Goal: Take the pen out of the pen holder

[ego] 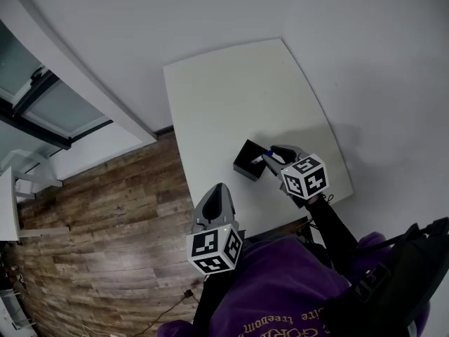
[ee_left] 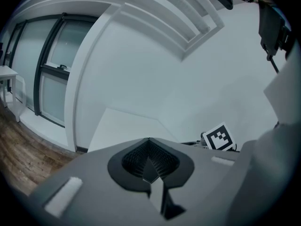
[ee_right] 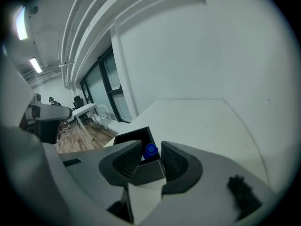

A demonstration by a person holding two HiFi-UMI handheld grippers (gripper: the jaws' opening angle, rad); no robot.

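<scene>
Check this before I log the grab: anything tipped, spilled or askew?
Nothing stands out. The pen holder sits upright on the table, the blue-capped pen inside it, its cap between the open jaws of the right gripper.

- White desk [ego: 238, 97] set against a plain white wall [ego: 365, 27].
- Brown wood-plank floor [ego: 105, 223] beside it.
- Dark-framed windows [ego: 59, 111] along the left.
- Lit ceiling strip [ee_right: 35, 64] in the far part, over a white table [ee_right: 87, 108] with a dark chair [ee_right: 77, 100].
</scene>
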